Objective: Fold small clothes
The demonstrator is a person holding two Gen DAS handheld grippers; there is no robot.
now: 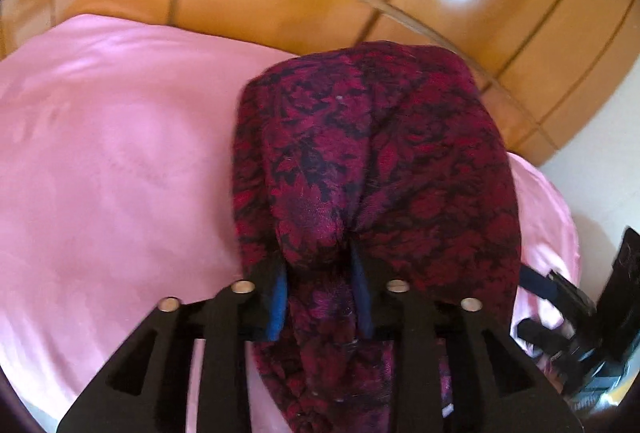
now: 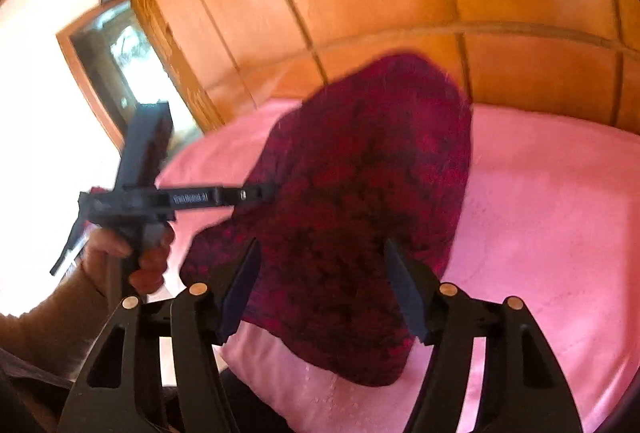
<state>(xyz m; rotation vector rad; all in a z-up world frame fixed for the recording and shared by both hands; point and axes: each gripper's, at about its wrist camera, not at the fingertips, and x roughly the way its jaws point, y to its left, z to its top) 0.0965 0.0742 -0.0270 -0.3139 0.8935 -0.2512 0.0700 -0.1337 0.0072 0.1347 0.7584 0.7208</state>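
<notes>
A dark red garment (image 1: 372, 161) with a black flower pattern is bunched up over the pink sheet (image 1: 100, 153). In the left wrist view my left gripper (image 1: 318, 261) is shut on a gathered fold of it, the blue pads (image 1: 280, 297) pressing from both sides. Cloth hangs down past the fingers. In the right wrist view the same garment (image 2: 360, 193) rises in a blurred hump, and my left gripper (image 2: 268, 191) reaches into its left edge. My right gripper (image 2: 322, 247) stands open at the near side of the garment, its pads well apart and not pressing.
The pink sheet (image 2: 540, 213) covers a bed. Shiny wooden panels (image 1: 280, 1) run close behind it. A framed glass pane (image 2: 120, 65) stands at the far left. A person's hand (image 2: 148, 257) in a beige sleeve (image 2: 48, 321) holds the left gripper's handle.
</notes>
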